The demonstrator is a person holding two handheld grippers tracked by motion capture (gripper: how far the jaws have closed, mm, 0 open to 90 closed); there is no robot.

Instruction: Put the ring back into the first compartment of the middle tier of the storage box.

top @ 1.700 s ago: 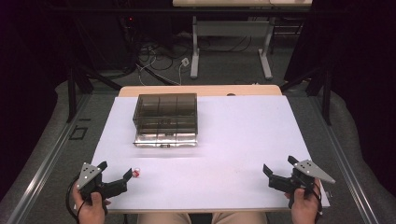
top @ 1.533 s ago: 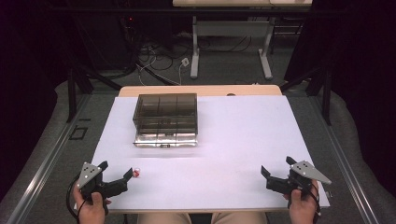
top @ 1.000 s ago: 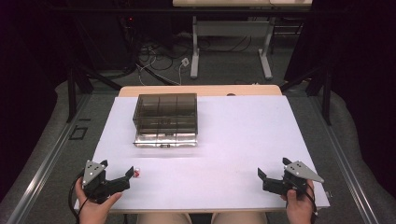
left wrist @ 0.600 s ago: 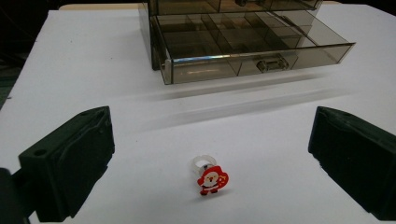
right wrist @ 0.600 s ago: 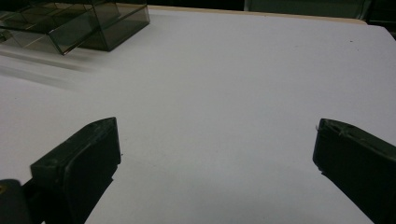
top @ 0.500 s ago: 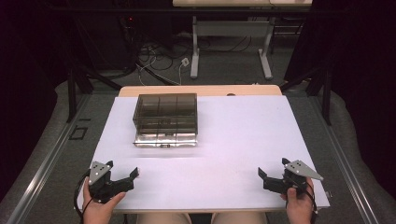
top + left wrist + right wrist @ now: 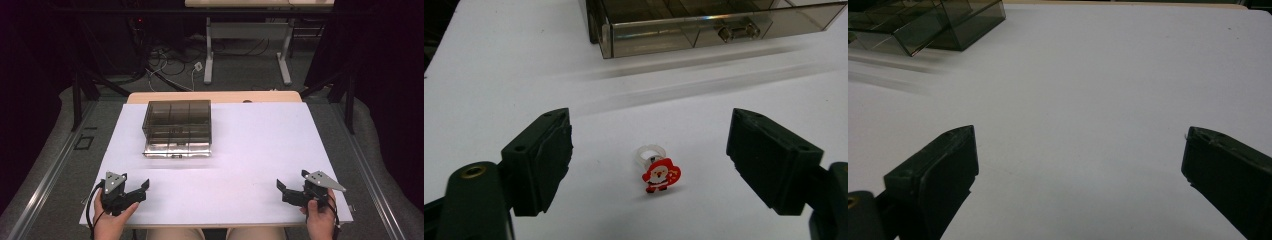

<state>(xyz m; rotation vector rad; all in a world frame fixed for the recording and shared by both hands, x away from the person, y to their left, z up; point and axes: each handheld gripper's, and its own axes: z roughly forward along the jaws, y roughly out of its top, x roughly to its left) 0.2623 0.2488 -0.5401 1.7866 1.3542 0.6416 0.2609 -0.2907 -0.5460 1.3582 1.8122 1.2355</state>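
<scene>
Two grippers, jaws spread, nothing held: your left gripper [image 7: 650,165] brackets the small clear-banded red Santa ring [image 7: 657,170], probably for pickup. Your right gripper [image 7: 1078,185] waits over bare white table [image 7: 1108,75], the smoky translucent plastic drawer box [image 7: 923,22] at eleven o'clock.

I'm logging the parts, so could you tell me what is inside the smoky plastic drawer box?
The drawer box shows divider walls through its tinted top; its pulled-out bottom drawer looks empty. The dark plastic hides the rest.

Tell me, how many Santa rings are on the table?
1. The Santa ring lies on the white table, between the open jaws of the left tool, on the near side of the smoky plastic drawer box. More could be hidden inside the box.
</scene>
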